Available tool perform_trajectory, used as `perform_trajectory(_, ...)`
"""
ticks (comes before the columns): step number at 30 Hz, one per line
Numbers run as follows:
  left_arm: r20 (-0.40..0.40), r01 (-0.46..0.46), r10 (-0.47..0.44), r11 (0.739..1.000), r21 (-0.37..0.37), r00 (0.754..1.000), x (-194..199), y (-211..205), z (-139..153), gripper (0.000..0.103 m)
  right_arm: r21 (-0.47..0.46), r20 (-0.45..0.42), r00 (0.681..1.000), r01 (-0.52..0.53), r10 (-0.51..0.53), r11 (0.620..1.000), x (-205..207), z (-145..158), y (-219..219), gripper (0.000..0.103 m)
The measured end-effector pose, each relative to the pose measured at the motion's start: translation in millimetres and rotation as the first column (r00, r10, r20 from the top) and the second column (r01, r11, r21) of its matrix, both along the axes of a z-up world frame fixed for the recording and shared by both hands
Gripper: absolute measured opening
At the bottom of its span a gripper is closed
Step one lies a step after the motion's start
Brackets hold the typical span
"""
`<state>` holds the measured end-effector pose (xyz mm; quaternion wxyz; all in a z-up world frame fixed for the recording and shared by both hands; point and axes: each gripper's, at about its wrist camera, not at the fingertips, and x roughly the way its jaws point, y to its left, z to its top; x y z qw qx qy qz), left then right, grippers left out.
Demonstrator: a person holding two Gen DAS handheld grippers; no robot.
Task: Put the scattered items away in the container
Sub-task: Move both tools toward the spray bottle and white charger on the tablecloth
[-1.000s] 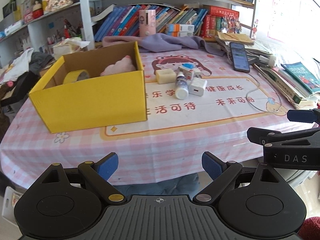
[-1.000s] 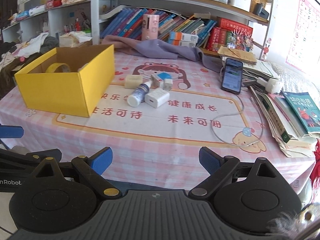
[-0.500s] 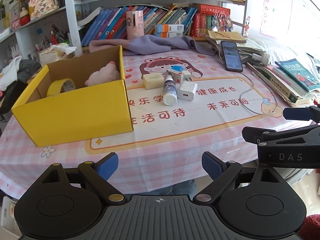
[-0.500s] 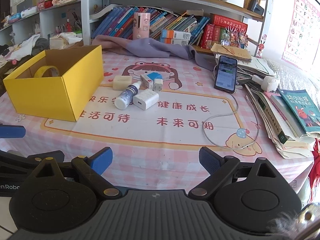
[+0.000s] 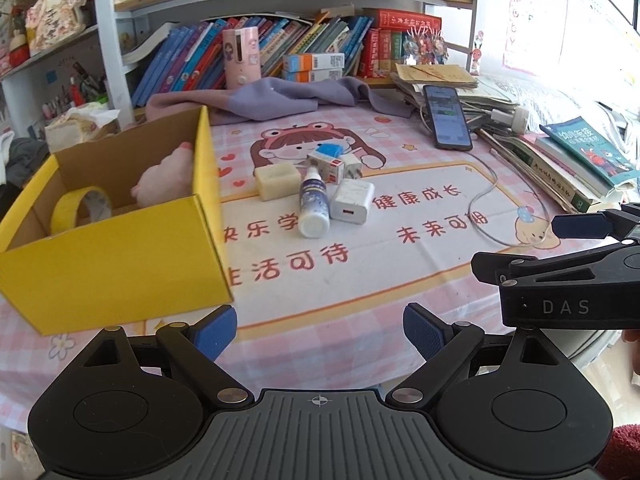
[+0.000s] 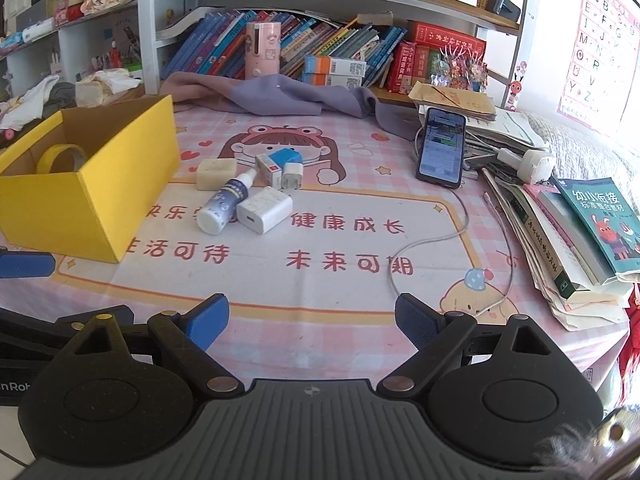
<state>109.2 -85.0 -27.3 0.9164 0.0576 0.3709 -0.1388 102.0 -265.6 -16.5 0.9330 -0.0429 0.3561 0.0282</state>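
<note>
A yellow cardboard box [image 5: 120,256] [image 6: 96,208] stands at the table's left and holds a yellow tape roll [image 5: 80,208] and a pink plush [image 5: 164,180]. To its right lie a cream block [image 5: 277,181] [image 6: 216,173], a spray bottle [image 5: 314,204] [image 6: 226,204], a white charger [image 5: 352,203] [image 6: 264,210], a small white box [image 5: 326,166] [image 6: 268,168] and a small plug [image 6: 291,176]. My left gripper [image 5: 320,336] is open and empty over the table's near edge. My right gripper [image 6: 312,324] is open and empty, beside it to the right.
A phone [image 6: 442,146] with a white cable [image 6: 452,236] lies at the right. Stacked books [image 6: 580,232] line the right edge. A purple cloth [image 6: 280,96] and a bookshelf [image 6: 320,40] are at the back. The pink checked tablecloth [image 6: 320,280] covers the table.
Both grippers have moved forward toward the table and its items, which now look closer. Both stay open and empty. Nothing on the table has moved.
</note>
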Motion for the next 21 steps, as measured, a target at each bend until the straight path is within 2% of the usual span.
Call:
perform_trajectory(12,-0.020,-0.047,0.047,0.999,0.010,0.999,50,-19,-6,0.091,0.009,-0.048,0.997,-0.055,0.055,0.998,64,-5,-15,0.087)
perform_trajectory(21,-0.014,-0.095,0.095,0.995,0.039,0.995,82,-40,-4,0.086,0.038,-0.055,0.977,-0.203,0.205,0.978,114,-1,-20,0.087)
